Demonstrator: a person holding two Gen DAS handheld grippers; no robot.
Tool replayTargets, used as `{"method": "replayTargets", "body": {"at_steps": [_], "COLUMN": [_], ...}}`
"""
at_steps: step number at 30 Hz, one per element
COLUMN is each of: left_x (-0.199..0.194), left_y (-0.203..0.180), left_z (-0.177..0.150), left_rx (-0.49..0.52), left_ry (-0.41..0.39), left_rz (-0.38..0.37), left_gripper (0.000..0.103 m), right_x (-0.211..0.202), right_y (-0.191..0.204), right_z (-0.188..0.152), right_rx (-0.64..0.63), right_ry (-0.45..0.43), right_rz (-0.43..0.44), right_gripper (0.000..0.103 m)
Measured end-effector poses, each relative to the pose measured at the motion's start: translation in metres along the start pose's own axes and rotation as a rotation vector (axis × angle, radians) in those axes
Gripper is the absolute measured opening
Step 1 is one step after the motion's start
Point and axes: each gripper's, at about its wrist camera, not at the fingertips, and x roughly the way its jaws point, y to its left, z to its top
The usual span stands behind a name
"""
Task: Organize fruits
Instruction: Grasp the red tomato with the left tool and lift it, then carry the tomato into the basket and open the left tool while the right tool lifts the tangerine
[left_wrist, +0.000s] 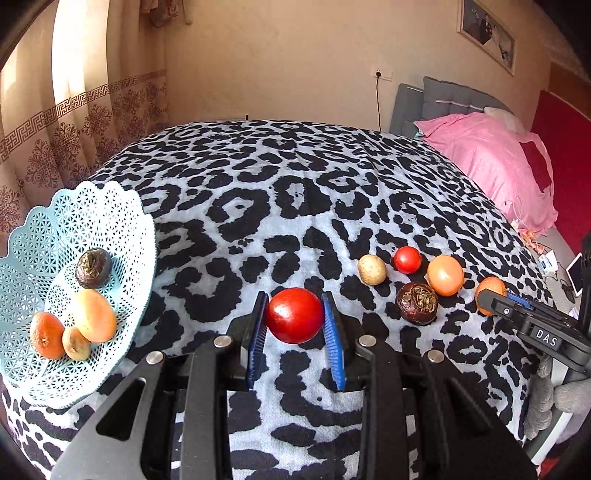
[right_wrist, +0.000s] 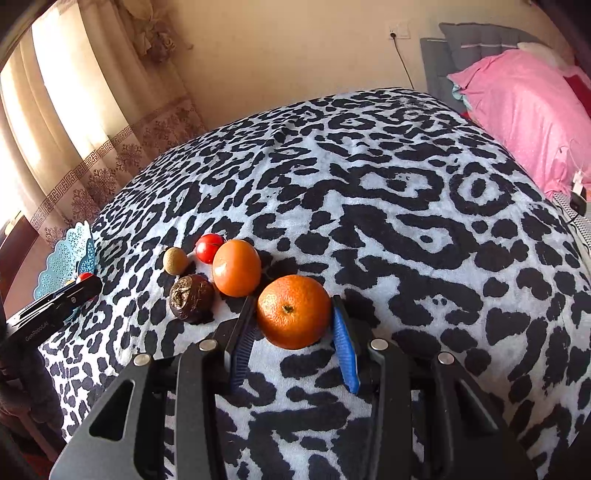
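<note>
My left gripper (left_wrist: 295, 301) is shut on a big red tomato (left_wrist: 294, 315), with a blue pad pressed against each side of it, just right of the light blue lattice basket (left_wrist: 55, 229). My right gripper (right_wrist: 294, 301) stands open around an orange (right_wrist: 293, 312) that rests on the cloth, and a thin gap shows at the right pad. In the left wrist view that orange (left_wrist: 489, 284) is partly hidden behind the right gripper (left_wrist: 498, 295). The basket holds a dark brown fruit (left_wrist: 93, 273), an orange-yellow fruit (left_wrist: 94, 320), an orange (left_wrist: 46, 335) and a small tan fruit (left_wrist: 75, 343).
On the leopard-print cloth (left_wrist: 295, 206), left of the right gripper, lie a small tan fruit (right_wrist: 174, 261), a small red tomato (right_wrist: 208, 247), an orange-red fruit (right_wrist: 236, 267) and a dark brown fruit (right_wrist: 191, 297). A pink pillow (left_wrist: 491, 162) and curtains (left_wrist: 74, 110) border the surface.
</note>
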Motion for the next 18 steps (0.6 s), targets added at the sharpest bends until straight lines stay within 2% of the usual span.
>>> {"method": "replayTargets", "body": {"at_steps": [11,18], "left_x": [-0.023,-0.038], "left_y": [0.032,0.061], "left_z": [-0.001,-0.002], "left_rx": [-0.054,-0.096], "left_ry": [-0.044,-0.075], "left_rz": [0.023,0.065], "left_gripper": [0.03,0.03], "right_x": [-0.008,-0.009], "right_y": [0.017,0.036], "right_z": [0.0,0.0], "right_rx": [-0.027,-0.053], "right_ry": [-0.007,-0.009], "right_rz": [-0.002,0.014], "right_gripper": [0.04,0.04]}}
